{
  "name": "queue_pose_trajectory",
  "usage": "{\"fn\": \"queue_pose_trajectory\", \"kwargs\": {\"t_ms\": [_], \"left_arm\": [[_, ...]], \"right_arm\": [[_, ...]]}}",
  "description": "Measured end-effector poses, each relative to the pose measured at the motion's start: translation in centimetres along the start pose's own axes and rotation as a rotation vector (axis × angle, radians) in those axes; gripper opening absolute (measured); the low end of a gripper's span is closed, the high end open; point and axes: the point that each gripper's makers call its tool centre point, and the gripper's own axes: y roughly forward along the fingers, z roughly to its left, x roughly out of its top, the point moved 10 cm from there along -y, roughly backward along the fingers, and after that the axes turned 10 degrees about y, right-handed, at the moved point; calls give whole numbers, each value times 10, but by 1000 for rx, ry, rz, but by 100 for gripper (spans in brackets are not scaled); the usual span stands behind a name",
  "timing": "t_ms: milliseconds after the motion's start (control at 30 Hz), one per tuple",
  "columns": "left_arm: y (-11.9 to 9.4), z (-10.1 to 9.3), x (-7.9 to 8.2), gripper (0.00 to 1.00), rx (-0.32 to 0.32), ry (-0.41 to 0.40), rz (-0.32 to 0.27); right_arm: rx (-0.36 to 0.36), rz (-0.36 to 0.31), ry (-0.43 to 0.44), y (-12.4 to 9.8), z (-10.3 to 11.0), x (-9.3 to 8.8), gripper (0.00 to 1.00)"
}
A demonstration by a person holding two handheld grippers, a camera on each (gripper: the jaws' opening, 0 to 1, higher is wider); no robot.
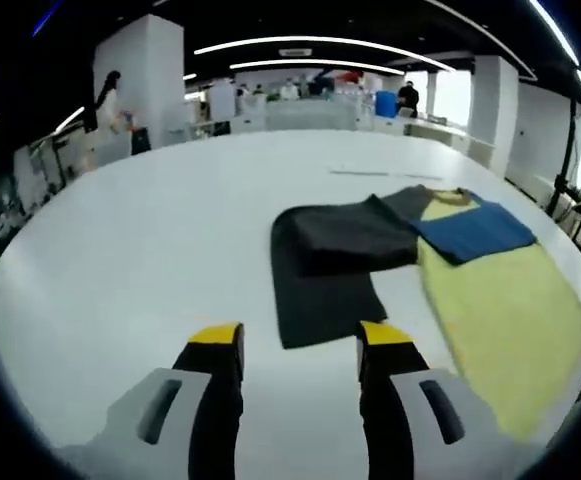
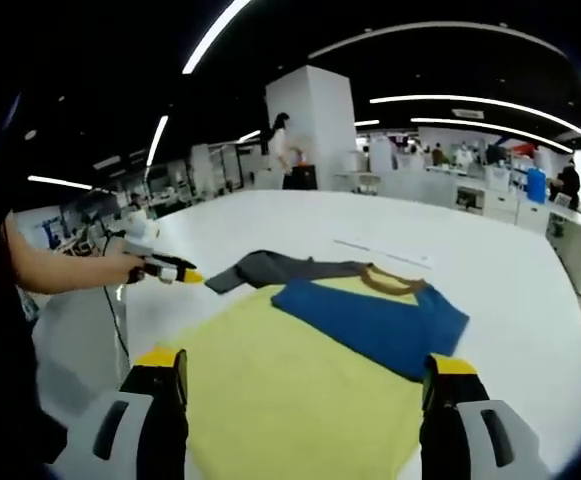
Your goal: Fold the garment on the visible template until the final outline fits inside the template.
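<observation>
on the white surface lies a yellow garment, blue and grey sleeves folded; both tools, left and right, hover nearby, jaws apart, holding nothing.

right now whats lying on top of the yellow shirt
A folded blue sleeve lies across the yellow shirt near its brown collar. The yellow fabric beneath it is covered.

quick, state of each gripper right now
Left gripper: open, fingers apart, holding nothing, above the table near the grey sleeve.
Right gripper: open wide, holding nothing, over the yellow garment.
</observation>
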Motion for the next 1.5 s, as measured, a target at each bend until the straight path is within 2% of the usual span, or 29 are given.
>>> {"fn": "queue_pose_trajectory", "kwargs": {"t_ms": [167, 433, 533, 733, 933, 967, 1100, 1200, 1367, 1500], "left_arm": [[10, 0, -5, 35, -7, -3, 32], [18, -2, -9, 29, -18, -53, 20], [20, -4, -12, 28, -30, -68, 41], [19, -8, -12, 25, -2, -69, 23], [18, -10, -10, 19, 33, -90, 43], [18, -10, -9, 18, 35, -92, 43], [18, -11, -6, 1, -3, -125, 46], [18, -9, -4, 1, 21, -98, 58], [10, 0, -2, 1, 22, -117, 37], [-1, 15, 3, 1, 60, -32, 34]], "right_arm": [[-5, 2, -2, 0, -1, 1, 96], [-37, 9, 5, -5, -8, 0, 95], [-48, 16, 11, -5, -9, -1, 94], [-51, 24, 6, -4, -7, -3, 91], [-55, 30, 7, -1, -5, -5, 89], [-56, 31, 4, -1, -4, -6, 89], [-42, 64, -28, -1, -1, -11, 90], [-36, 64, -20, -2, 0, -13, 90], [-44, 60, -8, -5, -1, -16, 90], [-47, 49, -10, -7, -1, -16, 91]]}}
